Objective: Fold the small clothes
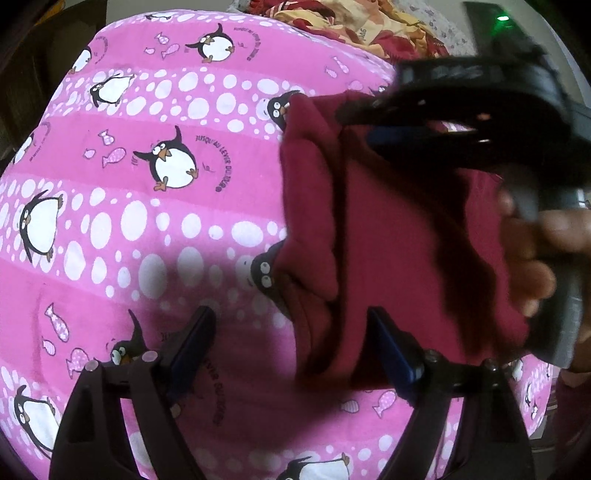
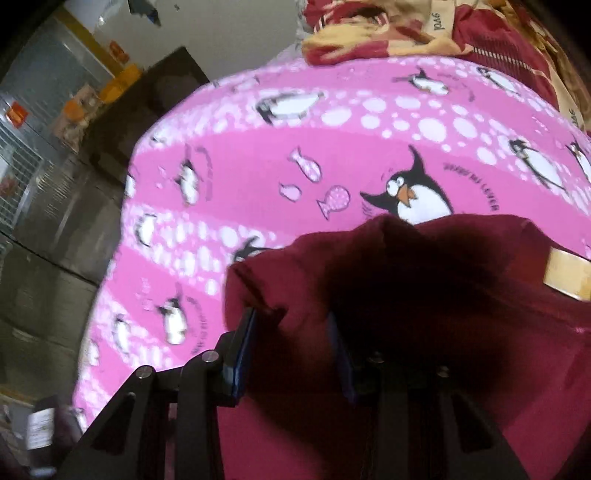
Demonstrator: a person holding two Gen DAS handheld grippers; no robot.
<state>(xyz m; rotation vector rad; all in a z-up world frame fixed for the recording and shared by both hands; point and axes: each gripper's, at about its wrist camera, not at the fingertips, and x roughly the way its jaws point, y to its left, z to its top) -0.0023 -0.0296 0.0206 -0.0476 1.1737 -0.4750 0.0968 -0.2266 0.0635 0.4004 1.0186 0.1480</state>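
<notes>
Maroon garment (image 1: 399, 236) lies partly doubled on the pink penguin-print bedsheet (image 1: 155, 206), toward its right edge. Right gripper (image 2: 291, 343) is clamped on a bunched fold of the cloth, lifting it, probably to carry that edge across for the fold. Left gripper (image 1: 291, 347) hangs spread wide over the garment's near hem, gripping nothing. A heap of red-and-yellow clothes (image 2: 424, 26) sits at the sheet's far edge.

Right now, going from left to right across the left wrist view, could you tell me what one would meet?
Pink penguin-print sheet → maroon garment → the person's hand on the right gripper, which reaches over the garment's top.
</notes>
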